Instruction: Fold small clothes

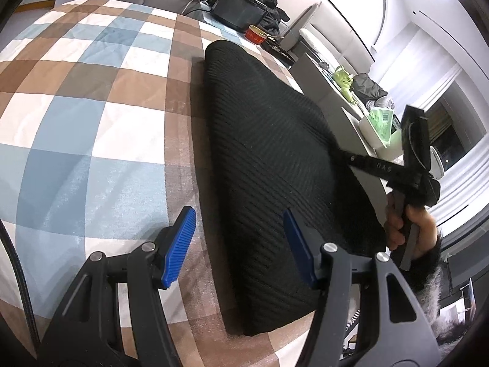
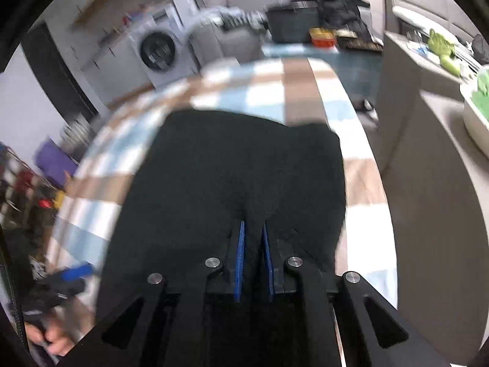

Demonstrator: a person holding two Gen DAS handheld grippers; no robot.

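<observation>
A black ribbed knit garment [image 1: 275,165] lies folded on the checked bedspread [image 1: 91,98]. My left gripper [image 1: 240,229] is open, blue pads wide apart, hovering over the garment's near left edge and holding nothing. My right gripper [image 2: 253,238] is shut on a pinched fold of the black garment [image 2: 238,165] at its near edge. The right gripper also shows in the left wrist view [image 1: 360,160], reaching into the garment's right side with a hand on its handle. The right wrist view is motion-blurred.
The bed edge runs along the right, with a grey cabinet [image 2: 434,183] close beside it. A dark tray [image 1: 241,12], a red bowl [image 1: 255,35] and dark clothes sit past the bed's far end. A washing machine [image 2: 159,52] stands at the back.
</observation>
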